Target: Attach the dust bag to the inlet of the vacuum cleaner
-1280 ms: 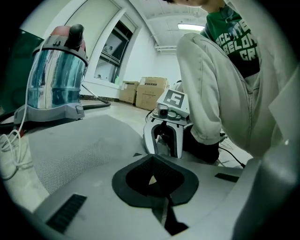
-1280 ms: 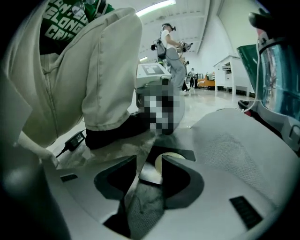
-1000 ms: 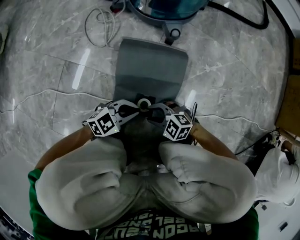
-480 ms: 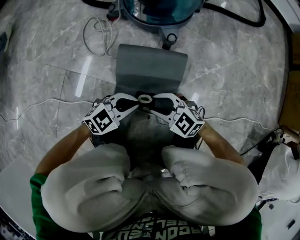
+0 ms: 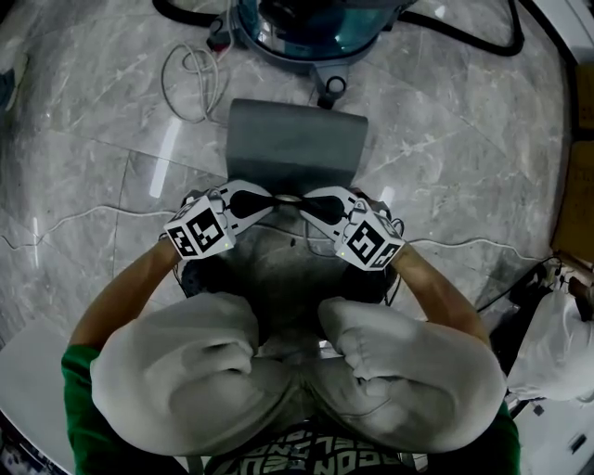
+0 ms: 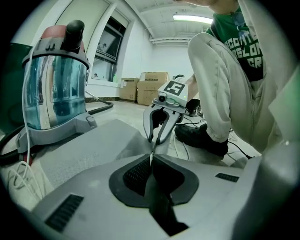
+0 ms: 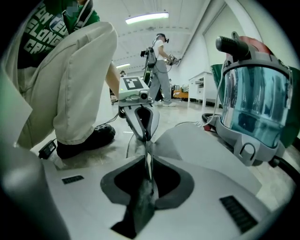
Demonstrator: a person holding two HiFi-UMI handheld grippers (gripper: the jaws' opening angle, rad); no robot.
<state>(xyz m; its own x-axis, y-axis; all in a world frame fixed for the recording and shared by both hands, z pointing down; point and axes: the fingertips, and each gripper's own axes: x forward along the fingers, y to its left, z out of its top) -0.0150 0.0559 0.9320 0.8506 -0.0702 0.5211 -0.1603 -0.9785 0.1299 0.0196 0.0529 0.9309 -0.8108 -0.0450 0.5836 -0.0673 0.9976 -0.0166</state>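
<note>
Right, both claws are on the job. The dust bag lies flat on the marble floor, grey. Its far end sits just short of the vacuum cleaner and its near edge is between my 2 grippers.

- Left gripper: clenched. In the left gripper view its jaws meet on a thin pale sliver of the bag's near edge, with pads on both faces.
- Right gripper: its jaws have just been closing and the same bag edge is between them. In the right gripper view they pinch a thin pale strip, so it is grasping the bag.
- The 2 sets of tips face each other across that edge, almost nose to nose. Each gripper view shows the other claw directly opposite.
- The bag edge is raised where it is pinched. The rest of the bag slopes down and rests on the floor.
- The vacuum cleaner has a blue see-through canister on a grey base with a small wheel. It stands upright, apart from both claws.
- A white cable lies looped on the floor just left of the bag's far corner.
- A black hose curves away at the right of the vacuum.
- The person crouches, with knees just behind the grippers.
</note>
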